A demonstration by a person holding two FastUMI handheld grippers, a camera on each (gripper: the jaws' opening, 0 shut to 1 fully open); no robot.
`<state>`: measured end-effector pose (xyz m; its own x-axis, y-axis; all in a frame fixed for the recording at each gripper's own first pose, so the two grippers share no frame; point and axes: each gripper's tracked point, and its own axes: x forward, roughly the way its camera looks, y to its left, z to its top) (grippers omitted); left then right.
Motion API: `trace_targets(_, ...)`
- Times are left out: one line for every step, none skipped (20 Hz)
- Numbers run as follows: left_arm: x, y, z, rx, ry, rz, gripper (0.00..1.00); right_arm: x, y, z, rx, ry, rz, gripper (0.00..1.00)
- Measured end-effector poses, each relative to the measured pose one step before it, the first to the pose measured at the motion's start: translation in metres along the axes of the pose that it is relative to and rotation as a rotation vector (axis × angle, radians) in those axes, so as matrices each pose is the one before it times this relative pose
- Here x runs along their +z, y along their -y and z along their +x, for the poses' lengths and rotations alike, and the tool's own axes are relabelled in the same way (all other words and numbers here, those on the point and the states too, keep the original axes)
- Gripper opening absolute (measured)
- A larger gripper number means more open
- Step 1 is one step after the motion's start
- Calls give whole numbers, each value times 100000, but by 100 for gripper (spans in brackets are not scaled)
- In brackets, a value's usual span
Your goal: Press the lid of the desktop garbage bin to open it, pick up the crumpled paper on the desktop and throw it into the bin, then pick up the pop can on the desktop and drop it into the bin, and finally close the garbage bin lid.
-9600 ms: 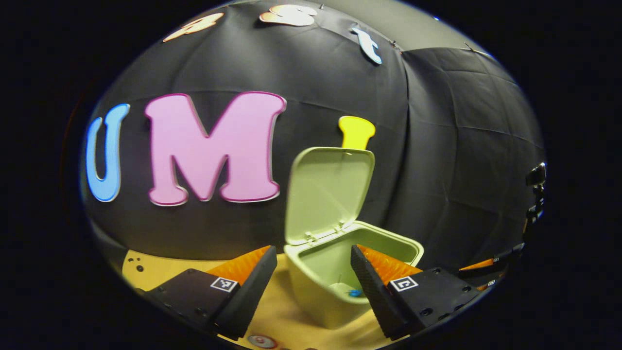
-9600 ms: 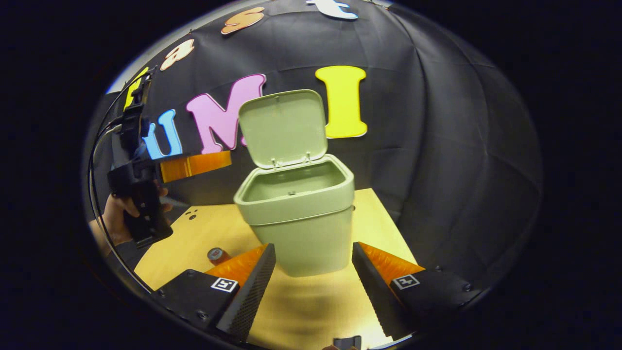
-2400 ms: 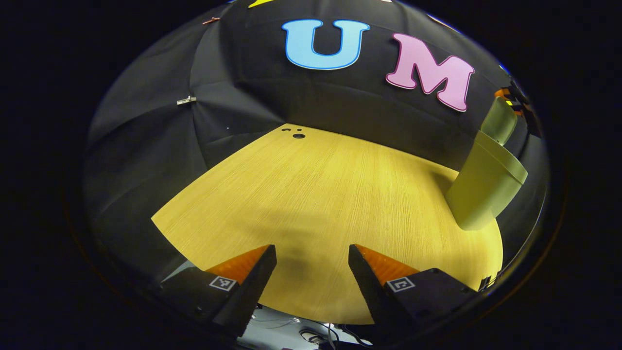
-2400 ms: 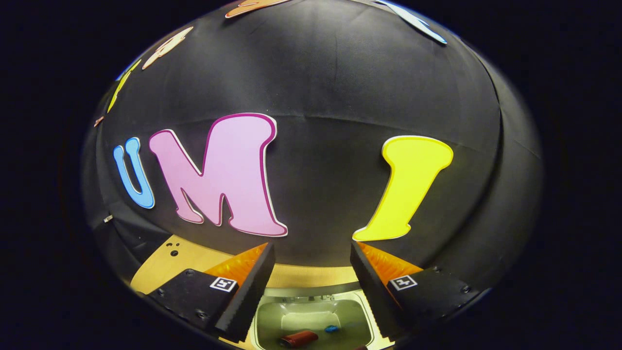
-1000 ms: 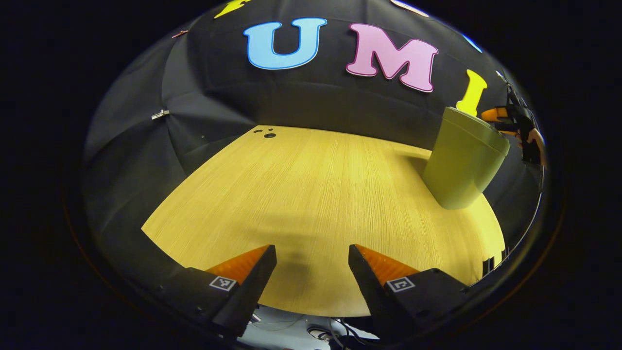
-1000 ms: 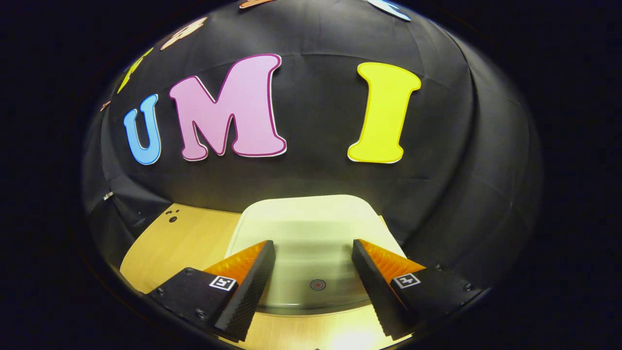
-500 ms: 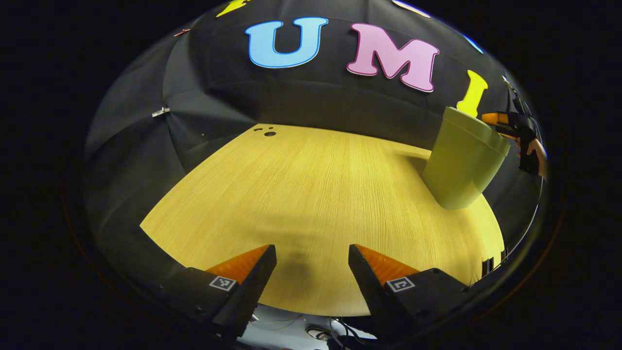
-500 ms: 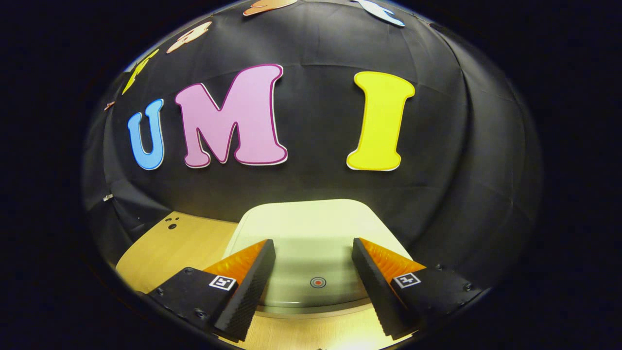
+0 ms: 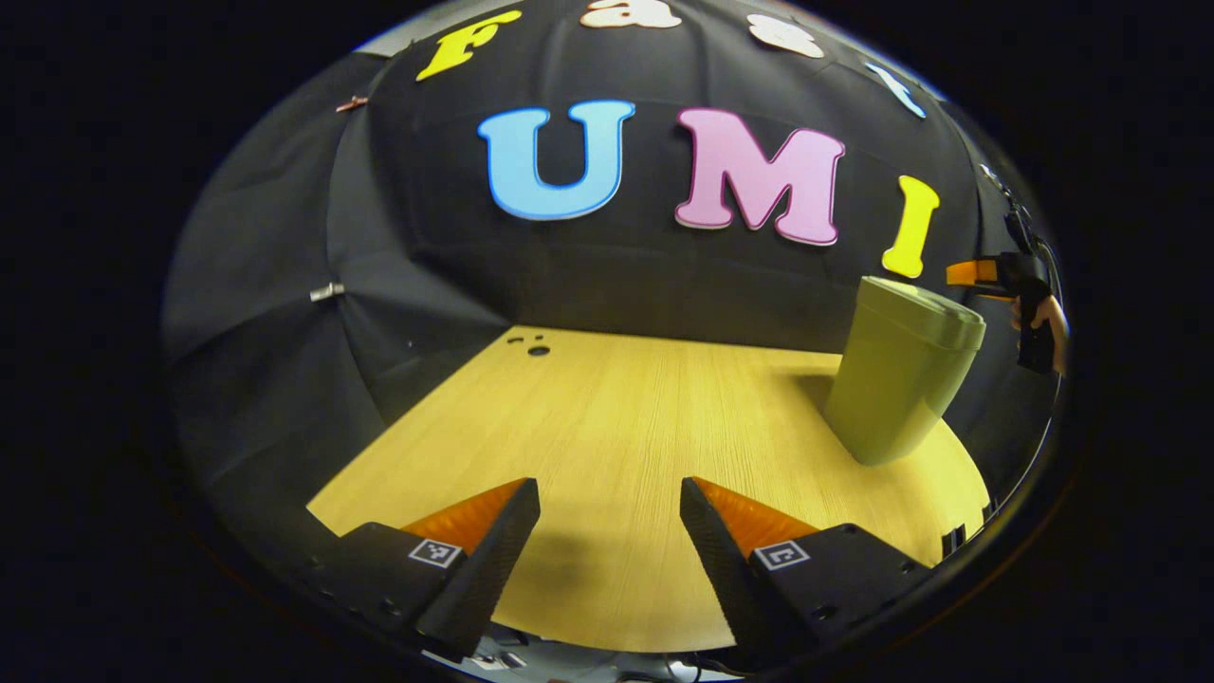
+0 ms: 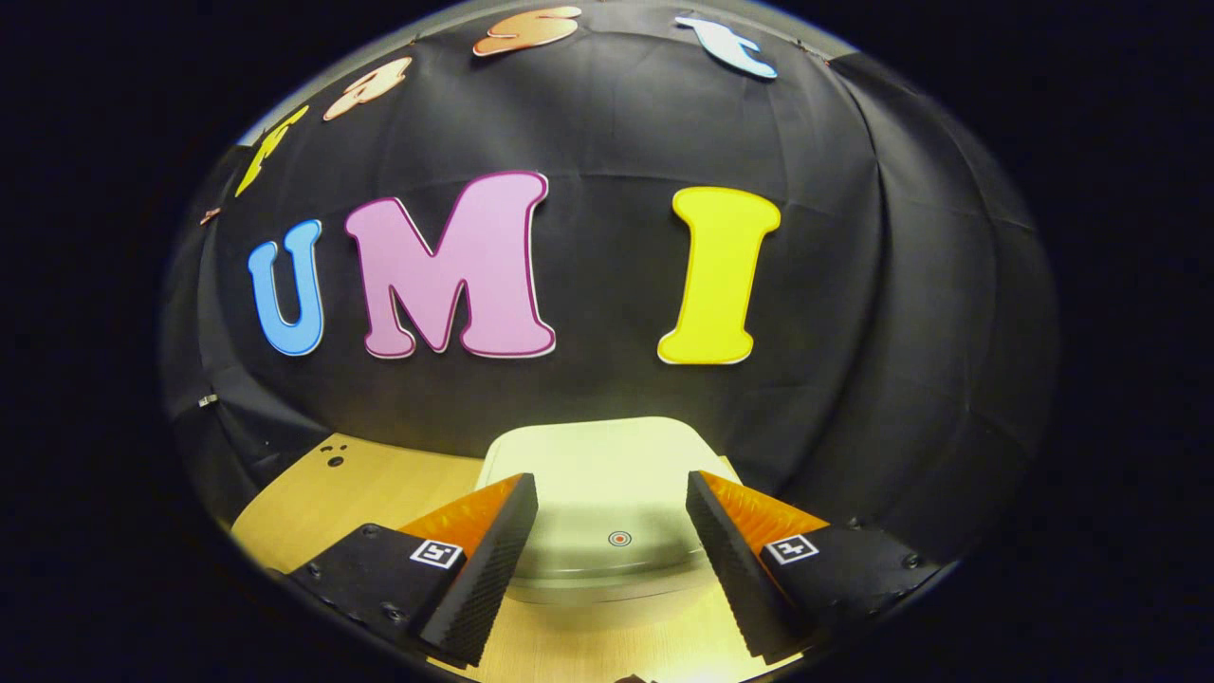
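Note:
The pale green garbage bin [image 9: 896,384] stands at the right of the wooden table [image 9: 645,427], its lid [image 10: 607,493] down flat. A small red dot marks the lid's front edge. My right gripper [image 10: 607,550] hovers open just above and in front of the lid, with nothing between its fingers. In the left gripper view that gripper [image 9: 1005,280] and the hand holding it sit to the right of the bin, a little above its top. My left gripper [image 9: 607,541] stands open over the near edge of the table, far left of the bin.
Small holes [image 9: 531,346] sit in the table's far left corner. The black cloth wall closes in the back and both sides. Cables lie below the table's near edge [image 9: 607,645].
The bin's lid, open earlier, has come down flat. The right gripper has drawn back and up from the lid. The left gripper view has tilted upward a little.

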<state>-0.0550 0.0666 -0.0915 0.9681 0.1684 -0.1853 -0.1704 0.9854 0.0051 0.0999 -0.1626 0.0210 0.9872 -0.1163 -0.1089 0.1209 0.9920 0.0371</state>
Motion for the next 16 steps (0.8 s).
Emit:
trace_targets(796,604,-432,-1594,1707,-16,96,534,-535,-1003,354,2031,14,99)
trace_targets(509,789,-377,-1383,1835,-414,96,500,-583,-1094,512,2231,-464,99)
trace_targets(914,535,-505,-1135,1866,-758,96,514,-597,-1045,625,2431,-1070,99)
trace_targets(789,528,-492,-1258,1843,-1047,96,404,-633,-1059,577,2051,-1421,99)
trace_targets(855,510,-477,-1181,1934,-1182,96,222,-684,-1066,625,1472,-1273,99)
trace_targets(651,388,-472,-1269,1810,-1199,96,233,-741,-1051,414,909,-849,99)
trace_targets(743,414,-462,-1081,1571,-1016,96,-85,-641,-1062,-90,449,-597,99)
trace_targets(569,244,-405,-862,1238,-855,96,98,-646,-1063,-20,1242,209,99)
trace_targets(509,209,-338,-751,1289,-574,96,245,-1007,-977,952,1811,920,99)
trace_targets(416,51,-146,-497,1099,-202,96,169,-1013,-1017,1364,1771,733,99)
trace_targets(458,60,-145,-345,1060,148,96,-350,-585,-941,834,805,334,99)
trace_targets(327,35,-62,-581,881,417,96,-443,-755,-843,1258,-7,-139,99)
trace_targets(344,37,-195,-265,565,543,96,-631,-877,-878,1870,-982,-165,99)
trace_targets(272,-2,121,-387,741,374,96,-638,-987,-825,2565,-1290,221,99)
trace_targets(366,133,-46,-487,744,174,96,-552,-959,-880,2511,-793,1033,99)
trace_targets(368,178,-27,-413,1261,255,96,-460,-905,-750,2154,-187,1033,99)
